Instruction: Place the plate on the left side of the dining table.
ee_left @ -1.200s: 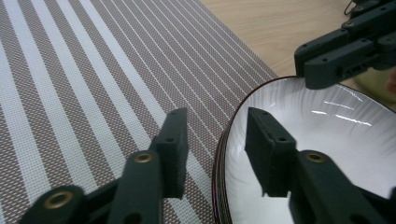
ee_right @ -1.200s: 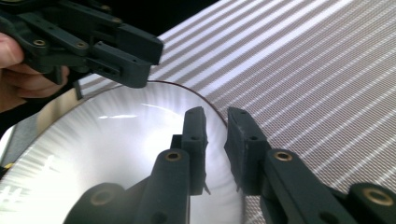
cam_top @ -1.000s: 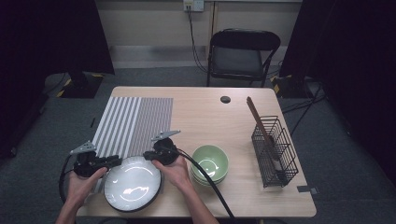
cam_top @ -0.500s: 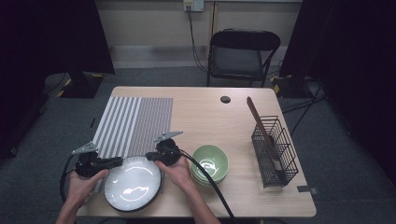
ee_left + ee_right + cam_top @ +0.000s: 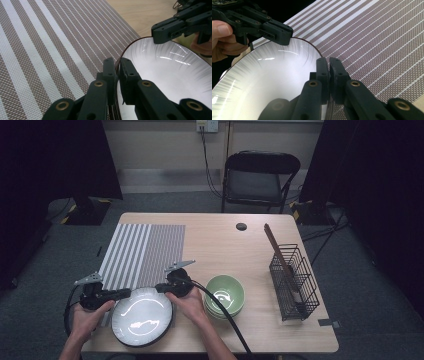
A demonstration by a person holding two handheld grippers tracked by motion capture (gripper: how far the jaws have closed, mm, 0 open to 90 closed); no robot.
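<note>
**Two grips on one plate rim**

The white plate (image 5: 142, 316) sits at the desk's (image 5: 260, 330) near edge, just below the striped mat (image 5: 142, 252). The left gripper (image 5: 122, 293) has just been closing and now pinches the rim; the right gripper (image 5: 159, 288) is clamped on the opposite rim. Lift both hands together and level — an uneven rise could twist the plate free. The gripper views show each rim bite; the high view shows the green bowls (image 5: 225, 292) close by.

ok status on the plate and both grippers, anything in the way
Left gripper jaws just closed onto plate rim; right gripper shut on opposite rim. Plate at table's near edge, overlapping striped placemat. Green bowls sit close right of it.
</note>
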